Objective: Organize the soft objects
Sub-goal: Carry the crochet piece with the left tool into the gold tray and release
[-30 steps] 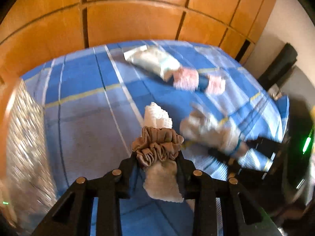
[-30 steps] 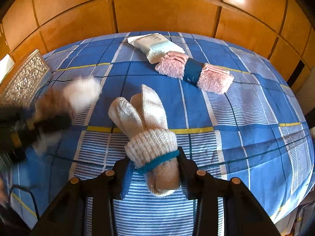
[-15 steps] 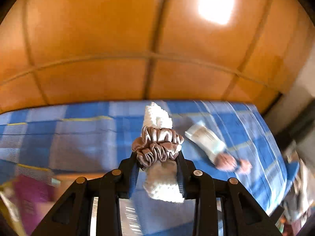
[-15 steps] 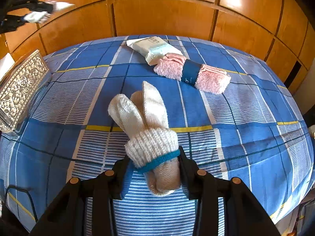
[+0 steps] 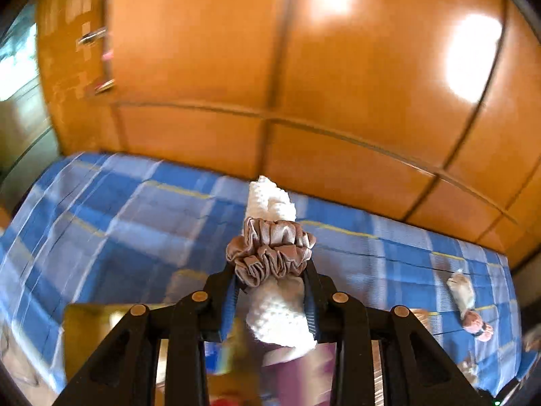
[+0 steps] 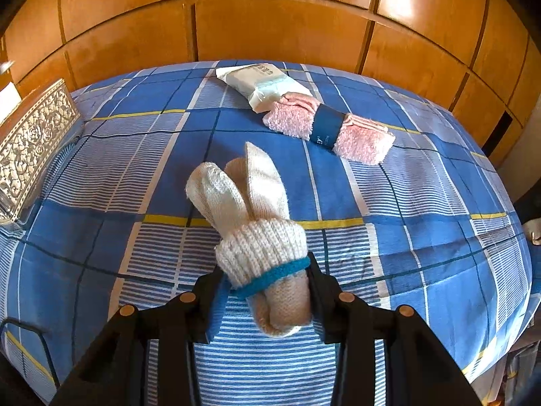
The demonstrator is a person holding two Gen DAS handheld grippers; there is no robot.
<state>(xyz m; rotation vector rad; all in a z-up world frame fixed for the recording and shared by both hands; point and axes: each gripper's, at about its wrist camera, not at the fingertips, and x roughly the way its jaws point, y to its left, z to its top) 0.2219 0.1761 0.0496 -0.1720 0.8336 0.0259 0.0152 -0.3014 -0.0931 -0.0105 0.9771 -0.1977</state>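
My left gripper point(image 5: 272, 287) is shut on a white knit roll point(image 5: 270, 203) bound by a brown satin scrunchie point(image 5: 270, 253), held in the air above the left edge of the blue checked bed point(image 5: 118, 230). My right gripper point(image 6: 267, 287) is shut on a cream knit sock bundle point(image 6: 250, 209) tied with a teal band point(image 6: 274, 277), low over the bed point(image 6: 422, 237). A pink fluffy roll with a navy band point(image 6: 328, 128) and a white wipes packet point(image 6: 260, 79) lie further back on the bed.
An embossed silver box point(image 6: 30, 142) stands at the bed's left edge. Below my left gripper are blurred yellow and purple shapes point(image 5: 297, 368). Orange wooden panels point(image 6: 270, 23) back the bed. The pink roll and packet show small at the far right in the left wrist view point(image 5: 470, 308).
My left gripper has lifted and swung left with the white roll, now over the bed's left edge. My right gripper has stayed still with the sock bundle.
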